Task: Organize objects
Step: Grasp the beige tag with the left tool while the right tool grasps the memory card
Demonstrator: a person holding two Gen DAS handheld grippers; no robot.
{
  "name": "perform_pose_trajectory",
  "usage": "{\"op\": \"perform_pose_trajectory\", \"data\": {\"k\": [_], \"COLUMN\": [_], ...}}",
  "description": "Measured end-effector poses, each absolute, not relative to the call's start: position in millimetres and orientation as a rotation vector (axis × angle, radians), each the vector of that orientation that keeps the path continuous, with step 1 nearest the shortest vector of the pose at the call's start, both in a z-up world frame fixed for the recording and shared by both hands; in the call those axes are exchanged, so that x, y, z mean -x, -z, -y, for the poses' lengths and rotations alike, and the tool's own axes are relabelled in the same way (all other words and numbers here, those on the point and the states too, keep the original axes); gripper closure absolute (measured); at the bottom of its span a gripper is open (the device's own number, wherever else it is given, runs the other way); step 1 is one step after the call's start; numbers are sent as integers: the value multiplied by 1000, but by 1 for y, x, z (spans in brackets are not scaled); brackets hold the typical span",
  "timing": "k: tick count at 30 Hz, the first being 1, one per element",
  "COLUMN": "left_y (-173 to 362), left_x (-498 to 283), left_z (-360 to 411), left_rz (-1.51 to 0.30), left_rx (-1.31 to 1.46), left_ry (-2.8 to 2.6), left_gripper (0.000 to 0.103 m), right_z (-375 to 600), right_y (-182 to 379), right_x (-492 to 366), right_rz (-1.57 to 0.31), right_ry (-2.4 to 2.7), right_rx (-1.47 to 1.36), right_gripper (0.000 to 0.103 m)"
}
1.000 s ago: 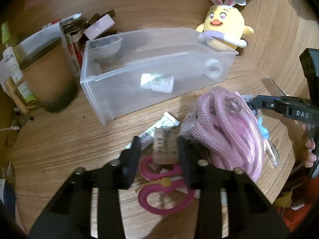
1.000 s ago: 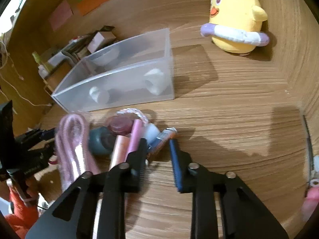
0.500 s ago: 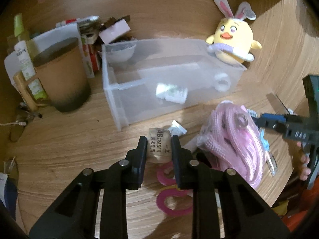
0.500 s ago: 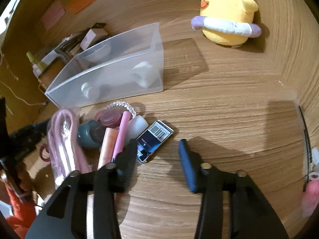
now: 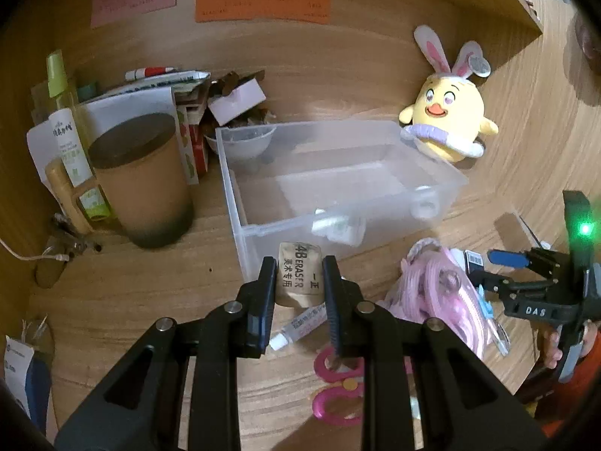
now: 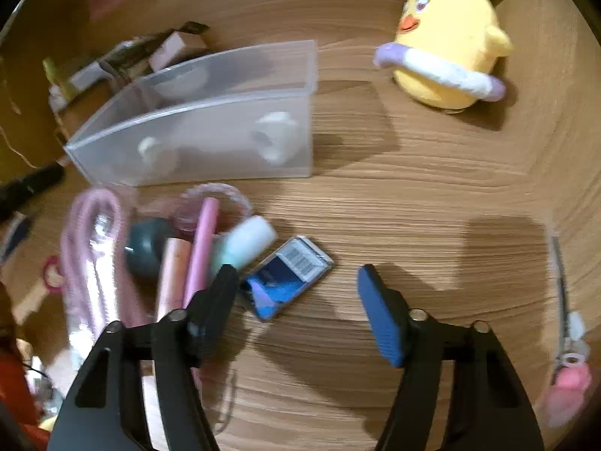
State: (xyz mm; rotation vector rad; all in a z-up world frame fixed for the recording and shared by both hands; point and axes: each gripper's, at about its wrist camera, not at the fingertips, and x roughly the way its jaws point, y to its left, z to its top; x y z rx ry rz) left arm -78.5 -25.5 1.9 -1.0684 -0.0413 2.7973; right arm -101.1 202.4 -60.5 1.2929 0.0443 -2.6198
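Note:
My left gripper (image 5: 298,274) is shut on a tan eraser (image 5: 299,280) with black print, lifted above the desk just in front of the clear plastic bin (image 5: 338,188). The bin holds a small white bottle (image 5: 338,227) and a white roll (image 5: 424,206). My right gripper (image 6: 296,282) hangs over the wood with its jaws opening; nothing is pressed between them. A small blue packet with a barcode (image 6: 289,276) lies flat just ahead of the left finger. Left of the packet is a pile: pink rope (image 6: 90,233), pink tubes (image 6: 203,244), a pale cylinder (image 6: 249,242).
A yellow plush chick (image 5: 449,124) sits behind the bin at the right. A brown cup (image 5: 141,180), a spray bottle (image 5: 69,131) and boxes crowd the back left. Pink scissors (image 5: 338,394) and a small tube (image 5: 300,325) lie below my left gripper. A hand (image 5: 552,345) holds the right gripper.
My left gripper closed on the eraser and lifted it off the desk toward the bin. My right gripper's jaws spread apart, leaving the blue packet lying on the wood.

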Motion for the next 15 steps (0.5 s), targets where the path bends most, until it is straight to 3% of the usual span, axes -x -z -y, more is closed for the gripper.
{"op": "perform_pose_trajectory", "data": {"k": [4,6,10,15], "left_y": [-7,-11,-22,-30], "left_x": [86,93,108,129], "left_z": [26,26,29,30], "left_rz": [40,43,47,52], "left_rx": [1058,1054,1040,1043], "left_ry": [-2810,-2819,-2852,-2866], "left_gripper": [79,79,79,79], "right_z": [-207,-210,-209,-192], "right_y": [59,57,57,61], "right_x": [97,99,105,105], "right_rz": [-70,-74,-30,-154], "right_ry": [2648,2662,2614,2630], "right_rx": [-1281,-1284,-1312,-1303], "right_gripper": [47,54,54,55]}}
